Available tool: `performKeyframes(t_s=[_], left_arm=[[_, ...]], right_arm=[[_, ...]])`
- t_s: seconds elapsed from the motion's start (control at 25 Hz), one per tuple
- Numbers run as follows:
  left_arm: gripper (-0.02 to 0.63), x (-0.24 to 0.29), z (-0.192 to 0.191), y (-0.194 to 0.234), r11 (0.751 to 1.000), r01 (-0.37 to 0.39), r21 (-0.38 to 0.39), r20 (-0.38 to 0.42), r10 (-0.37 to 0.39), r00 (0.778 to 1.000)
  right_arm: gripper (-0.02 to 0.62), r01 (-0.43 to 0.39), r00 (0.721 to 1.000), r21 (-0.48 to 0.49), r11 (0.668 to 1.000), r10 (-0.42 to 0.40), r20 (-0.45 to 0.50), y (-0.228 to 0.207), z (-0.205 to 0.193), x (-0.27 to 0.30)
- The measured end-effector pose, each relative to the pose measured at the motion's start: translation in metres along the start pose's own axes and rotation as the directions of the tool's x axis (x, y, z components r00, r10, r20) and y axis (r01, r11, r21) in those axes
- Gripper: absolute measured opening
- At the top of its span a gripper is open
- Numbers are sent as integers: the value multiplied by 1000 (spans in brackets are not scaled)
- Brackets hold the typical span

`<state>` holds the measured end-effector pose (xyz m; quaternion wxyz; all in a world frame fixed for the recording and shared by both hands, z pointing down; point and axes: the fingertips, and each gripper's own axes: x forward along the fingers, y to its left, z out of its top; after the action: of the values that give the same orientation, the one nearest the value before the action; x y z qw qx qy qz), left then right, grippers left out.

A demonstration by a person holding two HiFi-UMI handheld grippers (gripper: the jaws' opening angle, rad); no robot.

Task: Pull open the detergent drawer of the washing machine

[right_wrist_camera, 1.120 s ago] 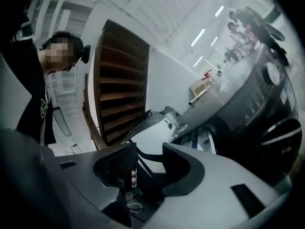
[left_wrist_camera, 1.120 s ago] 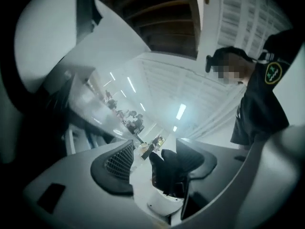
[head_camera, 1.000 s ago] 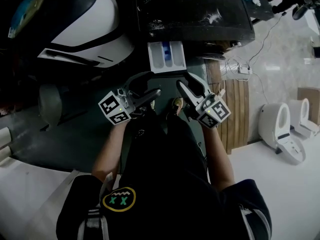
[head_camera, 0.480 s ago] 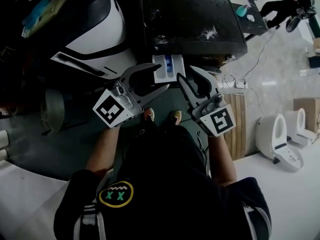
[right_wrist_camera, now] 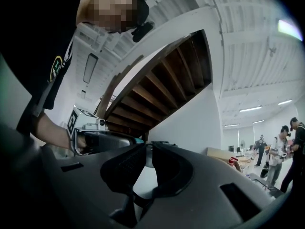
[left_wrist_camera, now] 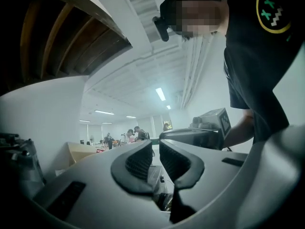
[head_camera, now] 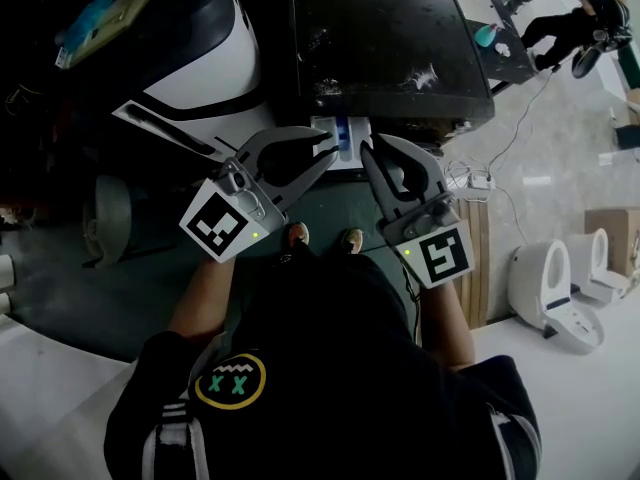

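detergent drawer (head_camera: 343,136) stands pulled out of the dark washing machine (head_camera: 390,48), at 12 o'clock from the person's shoes (head_camera: 298,233). in the head view we see the left hand-held gripper (head_camera: 328,153) over the drawer's 9 o'clock edge and the right hand-held gripper (head_camera: 372,153) at its 3 o'clock edge. both are released, jaws closing to a thin gap, nothing between them. we can't tell if either touches the drawer.
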<state>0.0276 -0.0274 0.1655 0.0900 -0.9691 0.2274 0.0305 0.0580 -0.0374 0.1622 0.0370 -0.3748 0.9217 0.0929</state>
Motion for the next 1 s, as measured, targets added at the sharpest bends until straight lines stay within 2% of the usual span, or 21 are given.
performKeyframes(t_s=[0.12, 0.24, 1.0], left_arm=[[31, 1, 2, 2, 1000, -13, 17, -3, 13, 1000], [20, 2, 0, 4, 999, -19, 38, -18, 19, 1000], [18, 6, -6, 5, 999, 0, 53, -33, 2, 999]], right_arm=[[38, 1, 1000, -6, 1000, -1, 5, 2, 3, 3], [24, -2, 1000, -13, 1000, 2, 4, 4, 3, 5], [20, -25, 999, -36, 999, 24, -20, 6, -5, 10]])
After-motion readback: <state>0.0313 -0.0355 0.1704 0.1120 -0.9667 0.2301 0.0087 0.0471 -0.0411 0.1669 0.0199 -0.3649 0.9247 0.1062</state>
